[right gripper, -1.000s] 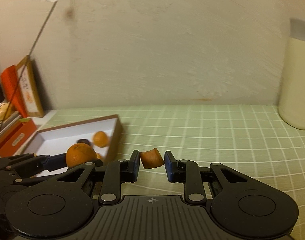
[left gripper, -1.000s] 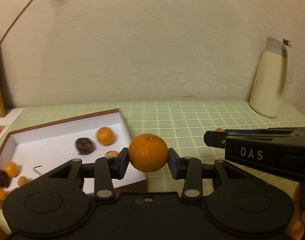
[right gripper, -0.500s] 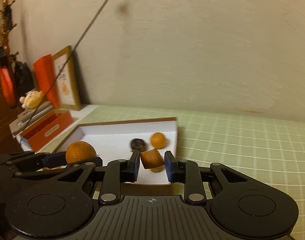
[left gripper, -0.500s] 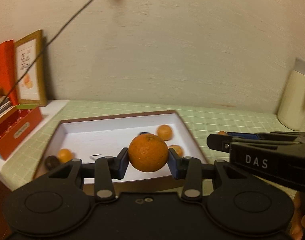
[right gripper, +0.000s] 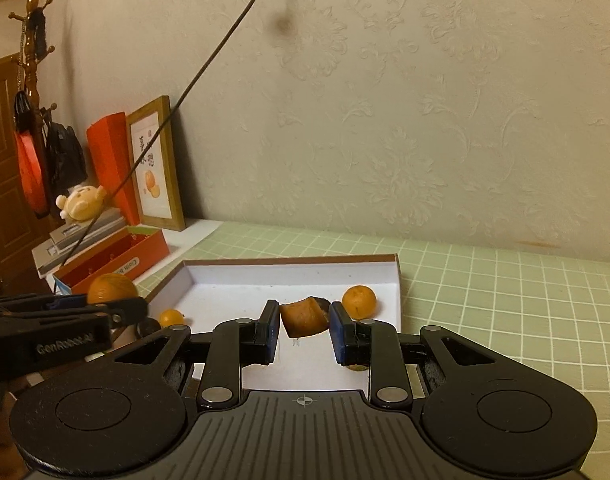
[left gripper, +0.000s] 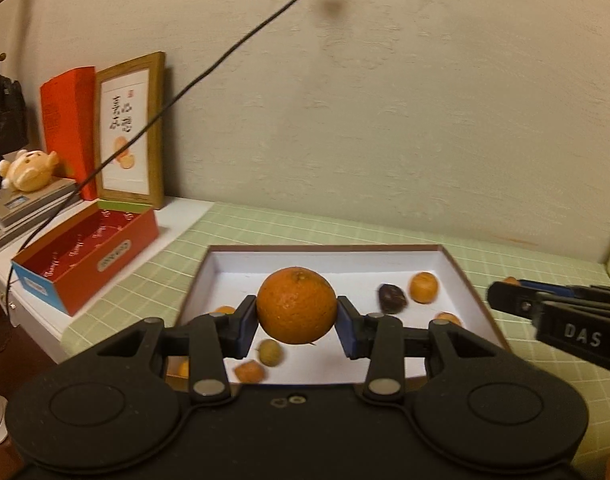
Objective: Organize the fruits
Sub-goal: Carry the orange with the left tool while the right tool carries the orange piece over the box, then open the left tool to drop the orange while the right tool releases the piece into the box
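My left gripper (left gripper: 297, 322) is shut on a round orange (left gripper: 296, 305), held above the front half of a white shallow box (left gripper: 325, 254) with a brown rim. My right gripper (right gripper: 304, 322) is shut on a small brown-orange fruit piece (right gripper: 303, 316) over the same box (right gripper: 293, 261). Inside the box lie several small oranges (left gripper: 423, 287) (right gripper: 359, 302), a dark fruit (left gripper: 391, 298) and a greenish one (left gripper: 270, 353). The right gripper's tips (left gripper: 505, 294) show at the right edge of the left wrist view. In the right wrist view the left gripper (right gripper: 117, 306) holds its orange (right gripper: 111, 288) at the left.
The box rests on a green checked tablecloth (right gripper: 505, 300). Left of it sit a red open carton (left gripper: 85, 256), a framed picture (left gripper: 131, 132), a stack of books with a plush toy (left gripper: 25, 170), and a dark cable (left gripper: 209, 68) running up the wall.
Both grippers have swung left with their fruit, from beside the box to over it. The pale jug has left both views; the shelf items came into sight.
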The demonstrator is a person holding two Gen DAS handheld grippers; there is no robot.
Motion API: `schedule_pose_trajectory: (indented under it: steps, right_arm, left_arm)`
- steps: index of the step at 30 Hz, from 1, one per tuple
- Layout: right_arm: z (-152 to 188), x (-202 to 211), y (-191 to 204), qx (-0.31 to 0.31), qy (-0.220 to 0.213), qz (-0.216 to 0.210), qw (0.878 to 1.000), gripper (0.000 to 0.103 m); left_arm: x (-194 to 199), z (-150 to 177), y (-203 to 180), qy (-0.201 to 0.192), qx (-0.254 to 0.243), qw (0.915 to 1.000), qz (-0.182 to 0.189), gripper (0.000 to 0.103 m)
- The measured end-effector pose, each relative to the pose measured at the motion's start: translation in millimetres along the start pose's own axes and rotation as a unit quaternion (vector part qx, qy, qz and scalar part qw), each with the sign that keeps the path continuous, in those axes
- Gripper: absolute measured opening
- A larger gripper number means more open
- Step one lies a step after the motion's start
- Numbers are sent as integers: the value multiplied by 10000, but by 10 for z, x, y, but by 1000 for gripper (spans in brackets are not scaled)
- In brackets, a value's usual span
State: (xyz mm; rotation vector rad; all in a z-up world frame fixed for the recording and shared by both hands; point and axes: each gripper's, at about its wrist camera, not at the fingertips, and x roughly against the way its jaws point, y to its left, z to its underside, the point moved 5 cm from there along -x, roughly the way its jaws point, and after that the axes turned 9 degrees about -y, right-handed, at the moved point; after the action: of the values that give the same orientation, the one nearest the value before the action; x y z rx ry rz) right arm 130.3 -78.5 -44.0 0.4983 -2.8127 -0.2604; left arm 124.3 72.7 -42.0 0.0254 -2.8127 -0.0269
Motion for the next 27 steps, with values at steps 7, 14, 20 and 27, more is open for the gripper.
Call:
schedule_pose_trajectory:
  steps: [7,14,20,27]
  right_arm:
    - [-44,-189,-72,-63,9,142,9999,27]
    - [-78,-434,-138,-12,52,273,9996,27]
    - [-57,-705,-191,51,181,410,9990,27]
    - [12,-1009,-318,159,456,649,9967,30]
  left_arm:
    - [-173,-15,247,55,126,9997,-207,32]
    - [-396,-46,366,100,162,9995,-252,32]
    - [-631,-33,436,224,208,9991,-284,32]
    - [-894,53,440,509,187,9980,-316,36]
